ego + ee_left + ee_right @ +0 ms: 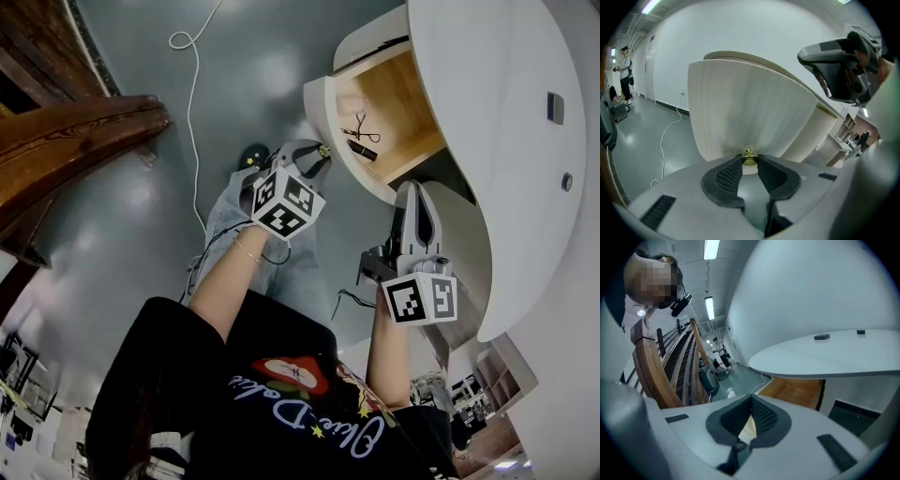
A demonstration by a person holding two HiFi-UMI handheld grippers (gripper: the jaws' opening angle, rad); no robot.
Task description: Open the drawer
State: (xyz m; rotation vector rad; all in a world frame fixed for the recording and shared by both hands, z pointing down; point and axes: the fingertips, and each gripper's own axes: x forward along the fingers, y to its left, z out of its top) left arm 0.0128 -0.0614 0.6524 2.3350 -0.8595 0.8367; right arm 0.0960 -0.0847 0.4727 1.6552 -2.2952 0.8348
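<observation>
The top drawer (325, 108) of a curved white cabinet stands pulled out, its wooden inside holding small dark items (361, 145). My left gripper (322, 153) is at the drawer's front, shut on the small brass knob (749, 157). In the left gripper view both pads touch the knob at their tips, below the ribbed white drawer front (745, 108). My right gripper (418, 189) hovers lower right of the drawer, beside the cabinet, holding nothing. Its pads (761, 416) meet at the tips, so my right gripper (751, 399) is shut. The open drawer (794, 390) shows beyond it.
The white cabinet top (487, 112) overhangs the drawer, with a ribbed lower front (469, 253) under it. A white cable (192, 94) trails over the grey floor. A wooden stair rail (75, 141) runs at the left. A person (623, 70) stands far off.
</observation>
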